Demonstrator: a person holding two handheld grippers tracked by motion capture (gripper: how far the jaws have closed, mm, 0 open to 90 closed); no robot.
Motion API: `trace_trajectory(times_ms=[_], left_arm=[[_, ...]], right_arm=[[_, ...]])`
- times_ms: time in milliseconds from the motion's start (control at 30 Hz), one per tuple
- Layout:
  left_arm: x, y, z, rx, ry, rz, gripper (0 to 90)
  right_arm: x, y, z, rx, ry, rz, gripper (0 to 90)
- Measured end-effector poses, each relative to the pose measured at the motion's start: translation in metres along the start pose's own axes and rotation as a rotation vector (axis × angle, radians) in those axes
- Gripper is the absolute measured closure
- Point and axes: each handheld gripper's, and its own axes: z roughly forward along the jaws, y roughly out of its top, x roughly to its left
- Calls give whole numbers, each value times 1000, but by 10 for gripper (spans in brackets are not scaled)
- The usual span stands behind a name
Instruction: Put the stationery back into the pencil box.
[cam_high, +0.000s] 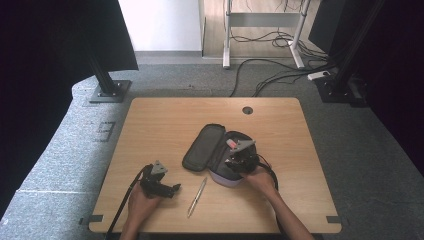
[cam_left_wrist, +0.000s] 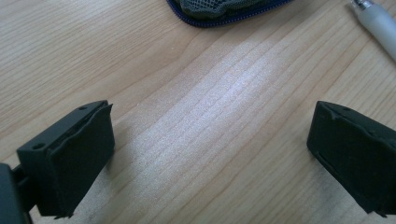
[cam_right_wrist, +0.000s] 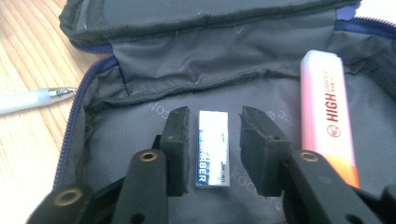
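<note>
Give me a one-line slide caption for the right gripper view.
Right gripper inside the open pencil case, jaws slightly apart around an eraser beside a pink highlighter.

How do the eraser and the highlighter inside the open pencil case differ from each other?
The eraser is short, white with a dark blue band; the highlighter is long, pale pink with an orange end. The eraser lies between the right gripper's open jaws; the highlighter lies beside them. Both rest inside the pencil case.

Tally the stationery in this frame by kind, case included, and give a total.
Pencil case: 1, open
Eraser: 1, in the case
Highlighter: 1, pink, in the case
Pen: 1, on the table
Total: 4
</note>
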Motion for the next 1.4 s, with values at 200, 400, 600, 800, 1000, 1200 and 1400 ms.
trace_trajectory(times_ms=[200, 400, 600, 800, 1000, 1200, 1400], left_arm=[[0, 0, 0, 0, 0, 0, 6], [0, 0, 0, 0, 0, 0, 6], [0, 0, 0, 0, -1, 0, 7], [0, 0, 0, 0, 0, 0, 6], [0, 0, 0, 0, 0, 0, 6], [0, 0, 0, 0, -1, 0, 6], [0, 0, 0, 0, -1, 0, 6]], right_arm=[[-2, 0, -7, -11, -4, 20, 469], [-6, -2, -14, -18, -13, 37, 361], [-10, -6, -21, -31, -28, 56, 297], [-14, -10, -29, -26, -45, 76, 222], [-17, -14, -38, -32, -67, 94, 155], [-18, -20, -43, -31, -88, 97, 119], [-18, -25, -48, -27, -112, 101, 22]])
